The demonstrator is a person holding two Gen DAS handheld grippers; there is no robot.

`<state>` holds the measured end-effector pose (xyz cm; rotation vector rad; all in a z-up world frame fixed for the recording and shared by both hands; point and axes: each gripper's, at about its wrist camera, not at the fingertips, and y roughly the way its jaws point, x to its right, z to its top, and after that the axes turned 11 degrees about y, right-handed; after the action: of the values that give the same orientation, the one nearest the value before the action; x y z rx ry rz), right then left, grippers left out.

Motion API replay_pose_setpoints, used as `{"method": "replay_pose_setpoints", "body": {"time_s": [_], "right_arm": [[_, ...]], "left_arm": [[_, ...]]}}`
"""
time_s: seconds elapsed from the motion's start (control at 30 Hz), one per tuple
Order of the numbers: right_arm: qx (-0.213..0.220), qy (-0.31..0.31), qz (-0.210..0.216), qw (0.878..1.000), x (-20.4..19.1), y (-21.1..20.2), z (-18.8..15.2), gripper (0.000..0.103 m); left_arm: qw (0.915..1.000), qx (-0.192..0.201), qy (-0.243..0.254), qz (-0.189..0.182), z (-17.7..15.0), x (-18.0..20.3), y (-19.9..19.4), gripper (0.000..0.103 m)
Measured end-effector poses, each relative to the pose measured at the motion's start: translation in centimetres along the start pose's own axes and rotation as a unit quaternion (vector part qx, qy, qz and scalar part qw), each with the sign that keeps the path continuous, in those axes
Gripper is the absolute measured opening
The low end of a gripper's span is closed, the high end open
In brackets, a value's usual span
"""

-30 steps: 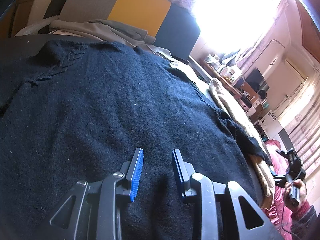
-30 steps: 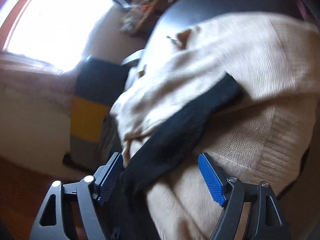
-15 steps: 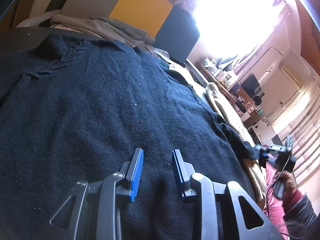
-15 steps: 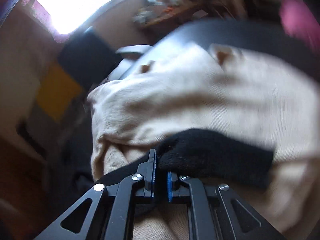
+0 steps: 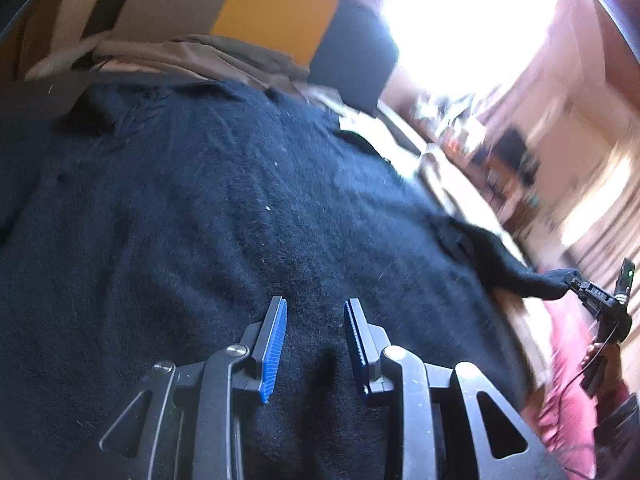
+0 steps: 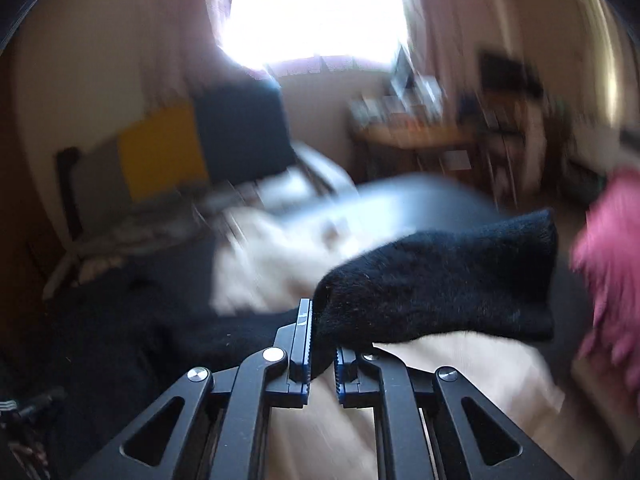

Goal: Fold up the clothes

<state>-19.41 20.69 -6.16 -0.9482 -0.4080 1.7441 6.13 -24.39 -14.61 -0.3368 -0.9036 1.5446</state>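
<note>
Dark table (image 5: 36, 92), fuzzy black sweater (image 5: 240, 216) outspread

bright window (image 6: 316, 12), yellow cushion (image 5: 276, 16), cluttered desk (image 6: 420, 132)

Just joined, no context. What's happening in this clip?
A person is folding a black sweater spread over a dark surface, a gripper in each hand. The right gripper is shut on the sweater's sleeve, holding its cuff end up above a beige garment. The left gripper is open, low over the sweater's body, gripping nothing. Grey clothes are piled at the far edge. The right view is motion-blurred.
</note>
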Motion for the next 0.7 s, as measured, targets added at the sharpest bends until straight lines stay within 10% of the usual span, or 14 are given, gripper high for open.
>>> {"method": "replay_pose_setpoints", "body": {"time_s": [0.23,0.33,0.43,0.7], "right_arm": [[-0.028,0.036,0.016,0.999,4.5,1.1,-2.8,0.029],[-0.026,0.067,0.046,0.996,5.3,0.8,-2.8,0.055],[-0.022,0.087,0.071,0.993,5.3,0.7,-2.7,0.059],[-0.037,0.095,0.093,0.990,5.1,1.8,-2.5,0.064]], "left_arm": [[0.9965,-0.007,0.074,-0.037,11.9,4.7,2.6,0.032],[0.9860,-0.056,0.099,-0.122,16.7,8.3,6.7,0.035],[0.9696,-0.134,0.066,-0.194,19.7,11.2,12.5,0.035],[0.9372,-0.305,0.050,-0.162,20.7,15.8,25.6,0.035]]}}
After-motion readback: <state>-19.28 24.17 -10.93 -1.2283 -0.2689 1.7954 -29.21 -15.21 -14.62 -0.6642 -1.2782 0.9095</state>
